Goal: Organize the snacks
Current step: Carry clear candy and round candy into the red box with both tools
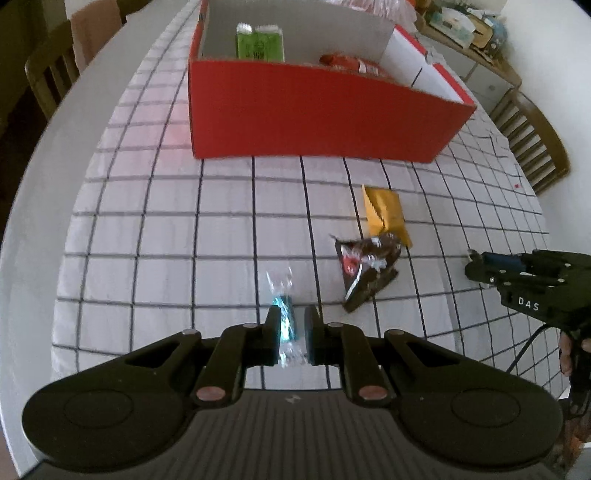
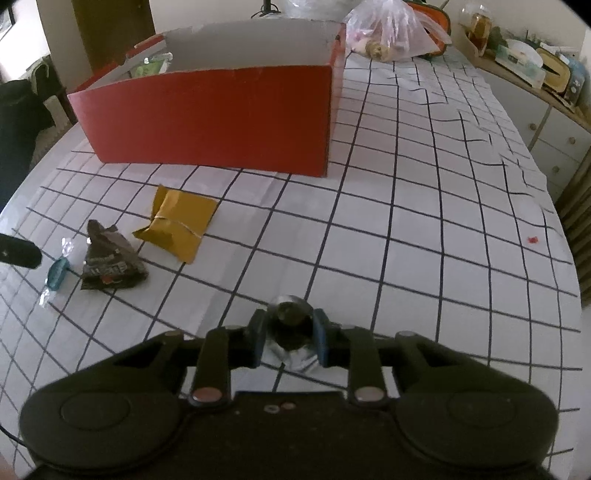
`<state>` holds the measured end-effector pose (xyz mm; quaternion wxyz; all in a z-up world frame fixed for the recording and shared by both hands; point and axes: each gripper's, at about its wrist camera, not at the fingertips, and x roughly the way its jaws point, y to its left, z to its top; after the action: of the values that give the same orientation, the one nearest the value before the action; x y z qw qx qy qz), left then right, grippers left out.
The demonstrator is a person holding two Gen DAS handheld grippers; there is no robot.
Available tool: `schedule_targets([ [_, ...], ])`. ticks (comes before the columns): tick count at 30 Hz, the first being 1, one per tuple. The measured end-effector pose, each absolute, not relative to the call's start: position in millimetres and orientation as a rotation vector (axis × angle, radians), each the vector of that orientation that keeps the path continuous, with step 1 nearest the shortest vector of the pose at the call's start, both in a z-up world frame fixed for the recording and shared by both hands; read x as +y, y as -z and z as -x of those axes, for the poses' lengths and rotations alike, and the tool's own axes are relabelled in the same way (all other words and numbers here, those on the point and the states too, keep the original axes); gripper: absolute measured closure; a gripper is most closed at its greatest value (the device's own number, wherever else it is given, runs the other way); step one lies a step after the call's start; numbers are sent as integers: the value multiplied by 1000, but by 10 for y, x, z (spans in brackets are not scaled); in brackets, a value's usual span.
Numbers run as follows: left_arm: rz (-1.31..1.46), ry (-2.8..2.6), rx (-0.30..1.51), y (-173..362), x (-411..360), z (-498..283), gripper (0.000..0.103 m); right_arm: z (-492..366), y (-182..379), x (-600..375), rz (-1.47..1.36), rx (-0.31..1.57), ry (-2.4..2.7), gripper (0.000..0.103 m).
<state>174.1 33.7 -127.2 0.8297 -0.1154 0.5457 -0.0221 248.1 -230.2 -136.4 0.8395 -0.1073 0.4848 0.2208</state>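
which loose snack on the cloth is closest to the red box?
The yellow packet: it lies nearest the box. The brown wrapper and teal candy sit farther back, toward the grippers.

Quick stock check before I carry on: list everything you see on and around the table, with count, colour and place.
Box: 1, red outside, white inside, far end of the table.
Green packets: 2, upright inside the box.
Red packet: 1, inside the box.
Yellow packet: 1, on the cloth before the box.
Dark brown packet: 1, beside the yellow one.
Teal candy: 1, clear twisted ends, between the left tongs.
Dark round candy: 1, clear wrapper, between the right tongs.
Checked cloth: 1, white with dark lines.
Plastic bag: 1, clear, behind the box.
Chairs: 2.
Left tongs: shut on teal candy.
Right tongs: shut on dark candy.
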Motion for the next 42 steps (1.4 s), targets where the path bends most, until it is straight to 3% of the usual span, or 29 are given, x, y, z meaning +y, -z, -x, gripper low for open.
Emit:
schedule_targets([
  [6, 235, 7, 1182, 1399, 297, -1737, 76, -2415, 1321, -2288, 207, 1021, -482, 79],
  [15, 153, -36, 1164, 1443, 126, -1808, 74, -2386, 1293, -2320, 190, 1016, -481, 79],
  [17, 131, -47, 1159, 1443, 86, -1809, 76, -2385, 1292, -2330, 189, 1015, -480, 79],
  [20, 124, -53, 1151, 1449, 98, -1813, 91, -2386, 1291, -2334, 188, 1014, -479, 79],
  [30, 212, -62, 1119, 1414, 189, -1714, 91, -2358, 1216, -2324, 176, 997, -486, 79],
  [42, 262, -69, 1019, 1037, 275, -1595, 91, -2284, 747, -2169, 170, 893, -548, 79],
])
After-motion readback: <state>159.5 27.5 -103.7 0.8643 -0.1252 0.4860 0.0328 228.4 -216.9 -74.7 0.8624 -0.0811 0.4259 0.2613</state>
